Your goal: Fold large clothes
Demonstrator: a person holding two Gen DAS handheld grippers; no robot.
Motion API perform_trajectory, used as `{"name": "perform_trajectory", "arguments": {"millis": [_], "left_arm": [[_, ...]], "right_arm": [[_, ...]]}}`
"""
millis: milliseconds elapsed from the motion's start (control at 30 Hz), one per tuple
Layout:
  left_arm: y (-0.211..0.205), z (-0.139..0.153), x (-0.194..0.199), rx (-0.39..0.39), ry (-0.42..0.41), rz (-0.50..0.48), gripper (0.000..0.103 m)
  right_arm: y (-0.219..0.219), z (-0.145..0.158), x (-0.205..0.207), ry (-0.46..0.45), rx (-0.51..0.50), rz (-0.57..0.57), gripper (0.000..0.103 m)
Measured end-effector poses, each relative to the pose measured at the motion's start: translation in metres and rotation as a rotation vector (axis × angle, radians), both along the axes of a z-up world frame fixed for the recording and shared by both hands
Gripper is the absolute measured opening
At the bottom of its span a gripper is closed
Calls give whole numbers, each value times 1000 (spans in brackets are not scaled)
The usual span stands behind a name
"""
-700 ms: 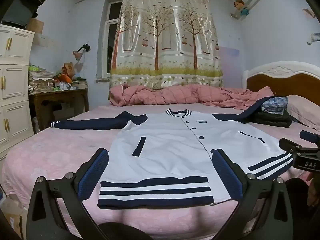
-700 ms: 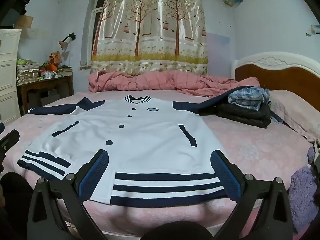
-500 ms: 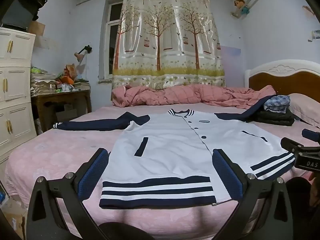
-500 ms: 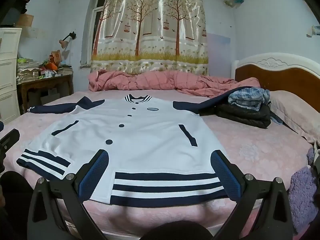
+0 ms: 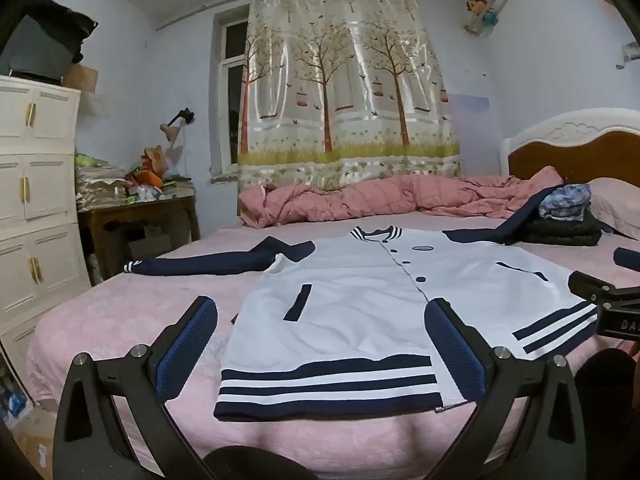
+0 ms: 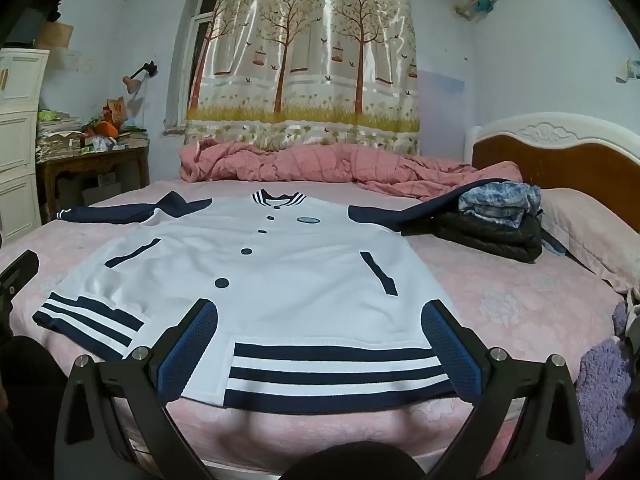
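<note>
A: Bed [image 6: 520, 312] first. Pink sheet, fills most of both views, wood headboard w/ white trim at the right.

B: And the jacket [image 6: 280, 280]?

A: Spread flat on the bed, front up, buttoned, hem toward the cams. White body, navy sleeves, navy/white striped hem + collar, two navy slanted pockets, dark buttons down the middle, small oval badge on the chest. Hem lies near the bed's front edge. One sleeve stretches out flat to the left; the other runs right and lies up over the clothes pile.

B: What pile?

A: Folded clothes [image 6: 496, 224], black item under a blue patterned one, on the bed just beside the jacket's right shoulder. Pink pillow [image 6: 588, 228] next to it by the headboard.

B: Other stuff?

A: Rumpled pink duvet [image 6: 312, 168] along the far side of the bed, tree-print curtain [image 6: 304, 52] behind it. White cabinet [image 5: 36, 200] far left, cluttered wood table [image 5: 136, 216] beside it, lamp on the wall above. Purple fuzzy fabric [image 6: 604, 396] at the bed's near right corner.

B: Grippers?

A: Left gripper [image 5: 320, 344] spread wide, nothing btwn fingers, in front of the hem's left part. Right gripper [image 6: 320, 340] likewise wide apart, empty, before the hem's right part. Neither touches cloth.
</note>
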State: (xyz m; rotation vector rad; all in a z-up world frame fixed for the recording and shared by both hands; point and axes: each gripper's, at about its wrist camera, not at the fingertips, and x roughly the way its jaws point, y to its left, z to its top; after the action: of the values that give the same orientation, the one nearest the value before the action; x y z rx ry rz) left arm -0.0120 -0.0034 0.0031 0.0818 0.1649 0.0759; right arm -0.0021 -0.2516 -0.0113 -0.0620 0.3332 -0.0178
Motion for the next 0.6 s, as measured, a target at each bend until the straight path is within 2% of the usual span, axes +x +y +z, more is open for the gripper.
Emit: {"name": "perform_trajectory", "arguments": {"millis": [267, 600], "left_arm": [[-1, -3, 0, 6, -14, 7, 103], [3, 0, -8, -21, -39, 4, 103]], "right_arm": [[2, 0, 0, 1, -2, 2, 103], [7, -1, -1, 4, 7, 7, 103]]}}
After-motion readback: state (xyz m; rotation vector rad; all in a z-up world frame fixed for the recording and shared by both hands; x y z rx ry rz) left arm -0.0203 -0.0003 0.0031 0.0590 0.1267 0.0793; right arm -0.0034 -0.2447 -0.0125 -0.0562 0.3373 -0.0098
